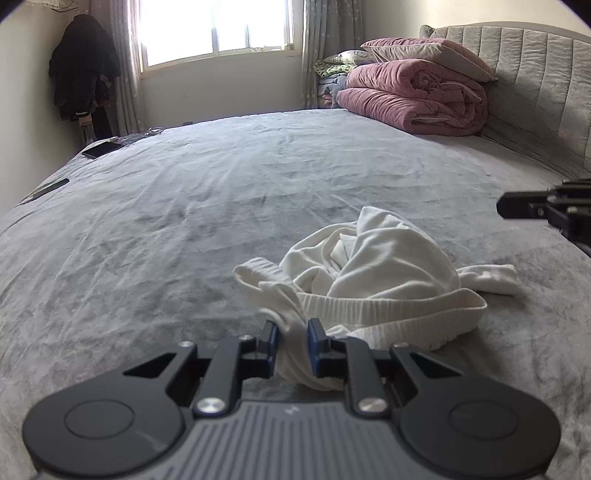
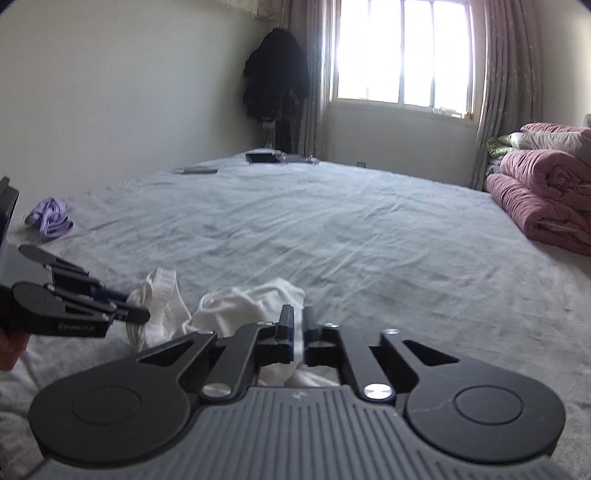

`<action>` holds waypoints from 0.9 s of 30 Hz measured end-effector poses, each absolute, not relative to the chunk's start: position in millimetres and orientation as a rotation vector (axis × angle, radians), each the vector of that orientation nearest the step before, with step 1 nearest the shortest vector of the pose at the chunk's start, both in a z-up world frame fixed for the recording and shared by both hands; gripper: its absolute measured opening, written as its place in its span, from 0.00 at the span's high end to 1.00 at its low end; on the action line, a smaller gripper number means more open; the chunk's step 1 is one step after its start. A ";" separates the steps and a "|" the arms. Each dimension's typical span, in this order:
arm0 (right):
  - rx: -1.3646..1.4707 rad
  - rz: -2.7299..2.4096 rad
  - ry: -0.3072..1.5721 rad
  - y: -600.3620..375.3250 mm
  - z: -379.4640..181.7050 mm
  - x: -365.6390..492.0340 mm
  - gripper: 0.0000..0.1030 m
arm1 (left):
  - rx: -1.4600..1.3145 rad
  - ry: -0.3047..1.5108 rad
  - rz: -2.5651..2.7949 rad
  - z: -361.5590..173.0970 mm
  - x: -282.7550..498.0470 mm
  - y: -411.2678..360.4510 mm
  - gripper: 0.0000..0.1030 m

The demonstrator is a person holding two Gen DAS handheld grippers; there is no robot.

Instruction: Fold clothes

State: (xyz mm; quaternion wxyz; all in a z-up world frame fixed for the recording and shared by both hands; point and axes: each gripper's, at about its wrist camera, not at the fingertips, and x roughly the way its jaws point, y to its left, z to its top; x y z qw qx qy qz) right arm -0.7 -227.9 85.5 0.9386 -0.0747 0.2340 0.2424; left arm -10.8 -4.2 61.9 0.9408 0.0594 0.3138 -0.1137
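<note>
- Your left tongs (image 1: 291,334) were clamped on a bunched fold of the white garment (image 1: 369,280), the cloth pinched between the blue pads and spilling out below them.
- Your right tongs (image 2: 298,325) were nearly together on a thin edge of the same white garment, with white cloth showing in the narrow gap between the pads.
- That white garment lay crumpled on the grey bed (image 1: 221,206), at the near edge, its ribbed hem (image 1: 388,306) curving across the front of the heap.
- From the left wrist view, your right tongs reached in at the right of the garment; from the right wrist view, your left tongs sat at the garment's left, touching it.
- A small purple garment (image 2: 50,218) lay on the bed, well to the left of the white garment.
- Beyond the white garment, a folded pink quilt (image 1: 413,99) was stacked at the head of the bed, by the padded headboard (image 1: 535,85).
- A dark phone (image 1: 101,148) rested at the bed's far edge, near the window (image 1: 218,29).
</note>
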 end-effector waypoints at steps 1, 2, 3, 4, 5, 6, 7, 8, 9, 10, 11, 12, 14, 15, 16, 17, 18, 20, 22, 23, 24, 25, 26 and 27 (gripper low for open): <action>-0.165 0.508 0.510 -225.8 81.3 0.5 0.83 | 0.121 0.643 -0.230 61.5 -10.3 -3.8 0.83; -0.175 0.523 0.535 -223.5 77.6 0.6 0.83 | 0.120 0.644 -0.228 61.3 -10.0 -3.5 0.83; -0.187 0.545 0.558 -220.7 74.4 -1.6 0.82 | 0.122 0.644 -0.226 61.1 -10.4 -3.7 0.82; -0.202 0.569 0.584 -217.4 70.6 -3.8 0.74 | 0.125 0.644 -0.225 60.9 -11.2 -4.0 0.82; -0.217 0.590 0.609 -213.7 66.2 -5.0 0.65 | 0.127 0.645 -0.225 60.8 -11.5 -4.2 0.82; -0.233 0.612 0.634 -210.0 61.8 -6.2 0.41 | 0.127 0.648 -0.225 60.7 -11.7 -3.9 0.82; -0.252 0.629 0.650 -206.7 57.7 -8.1 0.30 | 0.125 0.650 -0.224 61.0 -11.8 -3.3 0.81; -0.277 0.640 0.657 -203.4 54.2 -11.0 0.30 | 0.121 0.652 -0.224 61.4 -11.7 -2.5 0.81; -0.297 0.646 0.659 -200.4 51.6 -13.1 0.30 | 0.117 0.653 -0.223 61.8 -11.6 -1.8 0.81; -0.313 0.650 0.660 -197.8 49.6 -14.4 0.30 | 0.112 0.654 -0.222 62.4 -11.6 -1.0 0.81; -0.326 0.649 0.660 -195.2 47.6 -15.0 0.30 | 0.108 0.654 -0.221 63.1 -11.8 -0.1 0.81; -0.330 0.642 0.663 -194.5 45.8 -14.4 0.30 | 0.105 0.656 -0.221 63.5 -12.0 0.5 0.80; -0.328 0.622 0.671 -196.2 42.3 -12.1 0.30 | 0.102 0.664 -0.219 63.5 -12.1 1.4 0.75; -0.327 0.613 0.672 -197.4 41.1 -10.9 0.30 | 0.100 0.670 -0.218 63.5 -11.7 2.2 0.69; -0.326 0.608 0.666 -198.4 40.9 -10.1 0.34 | 0.097 0.675 -0.217 63.5 -11.2 3.2 0.65; -0.326 0.604 0.656 -199.0 41.3 -9.7 0.36 | 0.093 0.676 -0.214 64.1 -10.9 4.5 0.59; -0.330 0.602 0.651 -198.8 40.9 -9.5 0.39 | 0.087 0.676 -0.211 64.9 -10.9 6.4 0.57; -0.341 0.599 0.648 -196.9 38.9 -9.3 0.53 | 0.068 0.680 -0.209 65.7 -9.5 10.4 0.53; -0.353 0.597 0.645 -194.9 36.9 -9.0 0.65 | 0.049 0.696 -0.205 64.5 -6.5 13.4 0.46; -0.359 0.596 0.643 -194.0 35.9 -8.9 0.66 | 0.047 0.705 -0.204 62.8 -4.9 13.7 0.43; -0.368 0.596 0.643 -192.5 34.4 -9.2 0.67 | 0.048 0.715 -0.203 60.8 -3.3 13.7 0.43; -0.379 0.598 0.642 -190.7 32.9 -9.7 0.68 | 0.051 0.724 -0.201 59.1 -1.6 13.2 0.43; -0.386 0.595 0.638 -189.6 32.4 -10.3 0.70 | 0.055 0.732 -0.199 57.5 0.0 12.6 0.42; -0.391 0.589 0.631 -189.0 32.4 -11.0 0.79 | 0.049 0.735 -0.198 56.7 1.6 13.3 0.41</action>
